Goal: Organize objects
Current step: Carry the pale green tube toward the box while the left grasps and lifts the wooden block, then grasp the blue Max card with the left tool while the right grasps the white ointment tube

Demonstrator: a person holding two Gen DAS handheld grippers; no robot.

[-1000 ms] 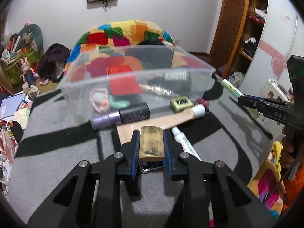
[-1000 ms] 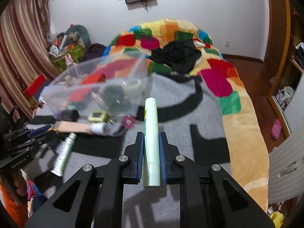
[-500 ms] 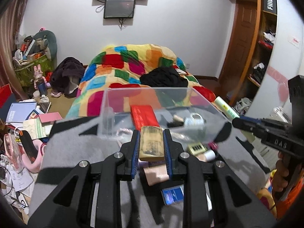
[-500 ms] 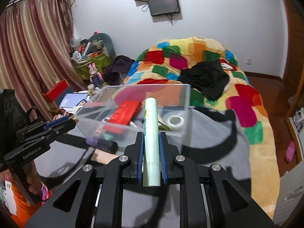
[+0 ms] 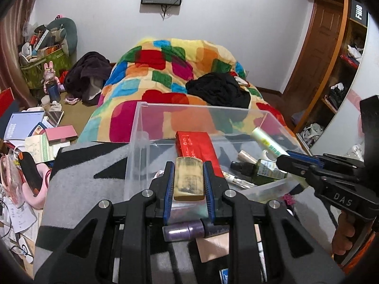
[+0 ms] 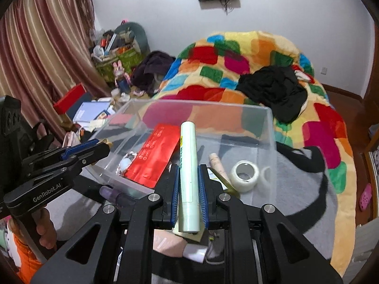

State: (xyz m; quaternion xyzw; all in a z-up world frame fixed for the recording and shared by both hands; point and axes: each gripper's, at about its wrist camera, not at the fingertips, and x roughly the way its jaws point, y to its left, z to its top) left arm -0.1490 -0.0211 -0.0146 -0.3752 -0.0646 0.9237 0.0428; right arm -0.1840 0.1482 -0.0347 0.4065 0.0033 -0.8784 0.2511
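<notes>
My left gripper (image 5: pixel 188 179) is shut on a tan rectangular block (image 5: pixel 188 181) and holds it above the near rim of a clear plastic bin (image 5: pixel 142 127). My right gripper (image 6: pixel 188 182) is shut on a pale green tube (image 6: pixel 188 165) that points over the same bin (image 6: pixel 270 123). The tube also shows in the left wrist view (image 5: pixel 268 143), and the left gripper in the right wrist view (image 6: pixel 99 148). Inside the bin lie a red packet (image 6: pixel 154 156), a roll of clear tape (image 6: pixel 245 174), a green bottle (image 5: pixel 265 171) and a small beige tube (image 6: pixel 216 163).
The bin sits on a grey and black blanket (image 6: pixel 308 184) on the bed, in front of a colourful quilt (image 5: pixel 165 71). A purple bottle (image 5: pixel 184 230) and a beige tube (image 6: pixel 175 245) lie on the blanket below the grippers. Clutter covers the floor at left (image 5: pixel 28 127).
Both grippers have risen and moved forward over the bin, each still holding its object. The view now looks down into the bin from above its near rim.
</notes>
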